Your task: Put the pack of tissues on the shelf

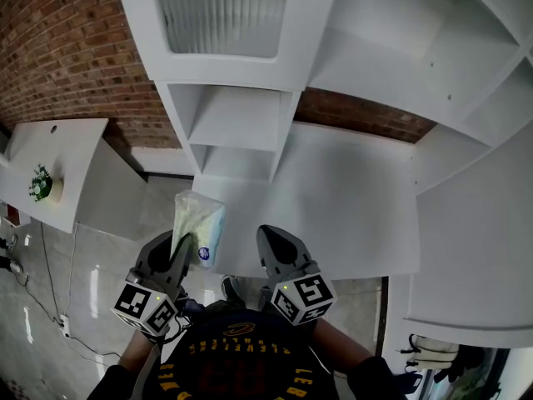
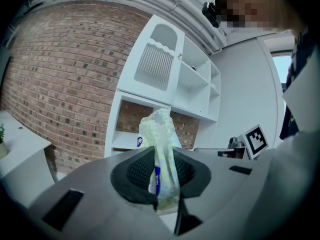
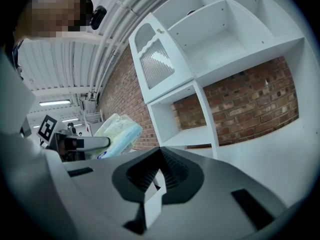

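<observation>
Clamps soft pale-green plastic pack of tissues upright in left gripper, in the air just before white boxy shelf unit. Carries right gripper alongside, jaws closed, nothing between.

Crinkly, faintly glossy plastic film round the pack of tissues. Smooth matt white board for the shelf (fluted frosted pane set in it). Rough red brick on the wall. Glossy tiles on the floor. Matt grey plastic on the left tongs, ribbed dark pads.
</observation>
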### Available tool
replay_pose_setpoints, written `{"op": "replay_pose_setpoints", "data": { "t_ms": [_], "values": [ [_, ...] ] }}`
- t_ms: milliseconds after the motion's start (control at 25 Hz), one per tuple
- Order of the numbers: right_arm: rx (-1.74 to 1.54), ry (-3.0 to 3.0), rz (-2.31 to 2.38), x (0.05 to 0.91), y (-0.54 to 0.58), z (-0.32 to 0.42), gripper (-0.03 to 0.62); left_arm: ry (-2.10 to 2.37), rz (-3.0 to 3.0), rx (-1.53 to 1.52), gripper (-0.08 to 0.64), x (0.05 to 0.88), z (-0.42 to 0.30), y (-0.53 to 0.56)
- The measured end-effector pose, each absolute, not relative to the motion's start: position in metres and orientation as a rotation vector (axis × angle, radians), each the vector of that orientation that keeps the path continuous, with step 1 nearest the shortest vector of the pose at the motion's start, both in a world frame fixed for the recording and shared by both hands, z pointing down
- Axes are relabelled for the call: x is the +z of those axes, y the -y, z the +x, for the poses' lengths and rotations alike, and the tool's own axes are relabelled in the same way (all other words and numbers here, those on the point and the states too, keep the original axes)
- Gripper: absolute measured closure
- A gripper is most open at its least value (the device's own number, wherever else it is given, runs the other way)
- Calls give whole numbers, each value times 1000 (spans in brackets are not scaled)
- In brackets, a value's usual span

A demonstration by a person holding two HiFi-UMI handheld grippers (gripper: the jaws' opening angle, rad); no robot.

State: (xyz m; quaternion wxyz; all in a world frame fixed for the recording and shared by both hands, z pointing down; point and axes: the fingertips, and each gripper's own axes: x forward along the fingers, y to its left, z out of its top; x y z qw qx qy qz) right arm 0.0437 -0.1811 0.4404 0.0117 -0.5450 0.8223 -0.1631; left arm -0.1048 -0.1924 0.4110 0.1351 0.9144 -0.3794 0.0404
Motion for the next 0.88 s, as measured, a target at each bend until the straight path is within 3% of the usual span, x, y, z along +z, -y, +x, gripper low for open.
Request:
{"op": "replay_pose_setpoints", "data": {
  "t_ms": [880],
  "values": [
    [-413,-2545,-1699,415,241,64,597,1073,2801,256,499,406,-70,276]
  ]
}}
